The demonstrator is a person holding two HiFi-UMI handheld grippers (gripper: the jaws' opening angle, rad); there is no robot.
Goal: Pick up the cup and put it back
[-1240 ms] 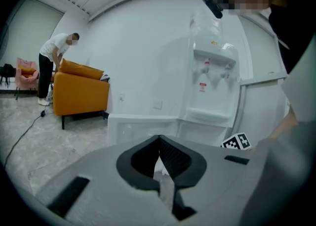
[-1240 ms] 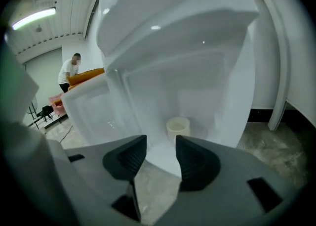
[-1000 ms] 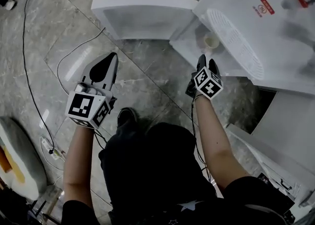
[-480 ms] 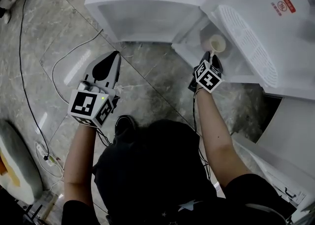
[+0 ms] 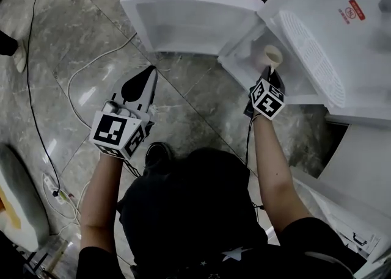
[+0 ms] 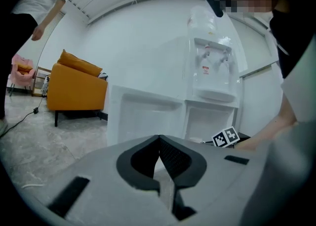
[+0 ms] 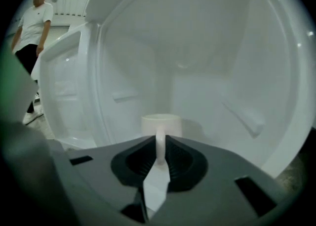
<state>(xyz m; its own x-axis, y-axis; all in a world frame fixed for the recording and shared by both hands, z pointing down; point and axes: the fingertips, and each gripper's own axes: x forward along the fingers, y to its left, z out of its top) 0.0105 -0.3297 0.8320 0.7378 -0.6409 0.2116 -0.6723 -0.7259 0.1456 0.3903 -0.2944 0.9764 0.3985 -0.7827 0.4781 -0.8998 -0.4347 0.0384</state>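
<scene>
Nearest, the left gripper (image 5: 148,73) hangs over the floor (image 5: 79,39), jaws clenched together on nothing, held clear probably because one tool suffices. Ahead, the right gripper (image 7: 160,145) reaches into the white cabinet compartment (image 7: 222,67). Its jaws are closing on the upright handle of the cup (image 7: 161,122), pads meeting both sides; the thin loop likely offers a surer hold than the wide body. The cup sits inside the compartment, beside the door (image 5: 183,18) swung wide for access.

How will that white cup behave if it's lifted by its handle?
The cup looks stiff and probably ceramic, so likely fragile. The right hand-held gripper's jaws are closing on only its thin handle, so it may swing or tilt. It looks small, probably light.
</scene>
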